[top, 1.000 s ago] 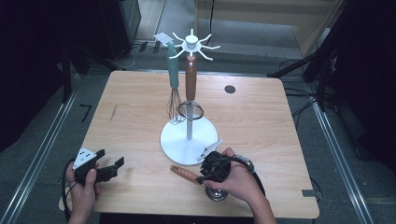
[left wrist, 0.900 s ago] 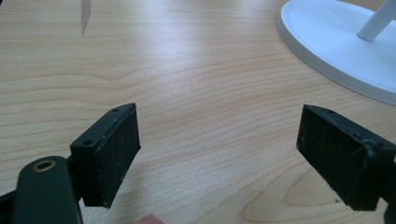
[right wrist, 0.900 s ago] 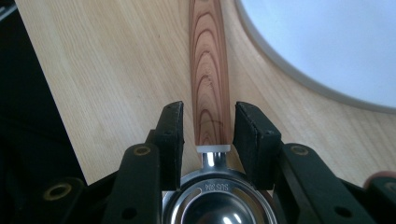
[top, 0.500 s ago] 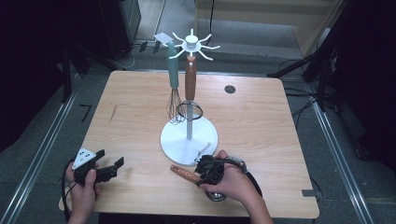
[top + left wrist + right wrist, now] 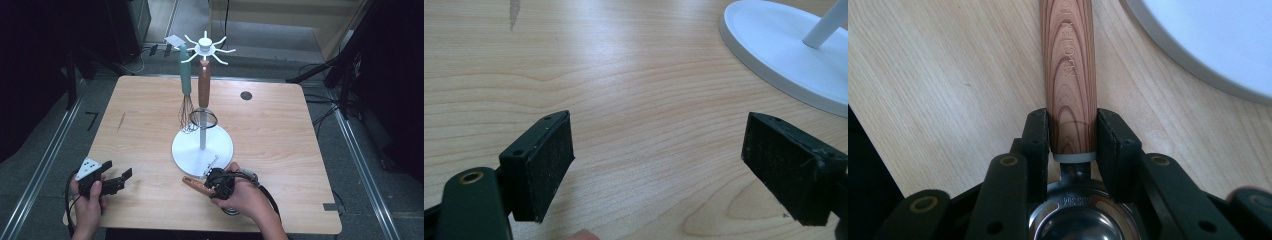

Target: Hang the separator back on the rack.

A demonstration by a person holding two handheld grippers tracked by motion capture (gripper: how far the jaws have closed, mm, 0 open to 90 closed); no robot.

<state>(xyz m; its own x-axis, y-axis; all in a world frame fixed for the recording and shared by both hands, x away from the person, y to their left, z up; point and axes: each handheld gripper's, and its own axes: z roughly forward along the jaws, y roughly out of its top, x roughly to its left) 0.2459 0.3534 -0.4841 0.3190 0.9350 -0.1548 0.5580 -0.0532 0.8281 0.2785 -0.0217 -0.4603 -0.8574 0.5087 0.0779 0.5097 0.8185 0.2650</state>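
The right hand-held gripper [image 5: 1072,135], jaws just closing, clamps the wooden handle [image 5: 1068,75] of a steel-bowled utensil lying on the worktop [image 5: 280,130] beside the white stand base [image 5: 187,152], while the left hand-held gripper [image 5: 659,160] rests open.

Red-brown grained wooden handle [image 5: 1068,75], white stand base [image 5: 202,150], teal whisk handle [image 5: 185,70]

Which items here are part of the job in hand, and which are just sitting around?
In the job:
- wooden-handled utensil, flat on the table
- right gripper, fingers closing on its handle
- white hanging stand

Idle:
- teal whisk, hanging
- brown-handled tool, hanging
- left gripper, open
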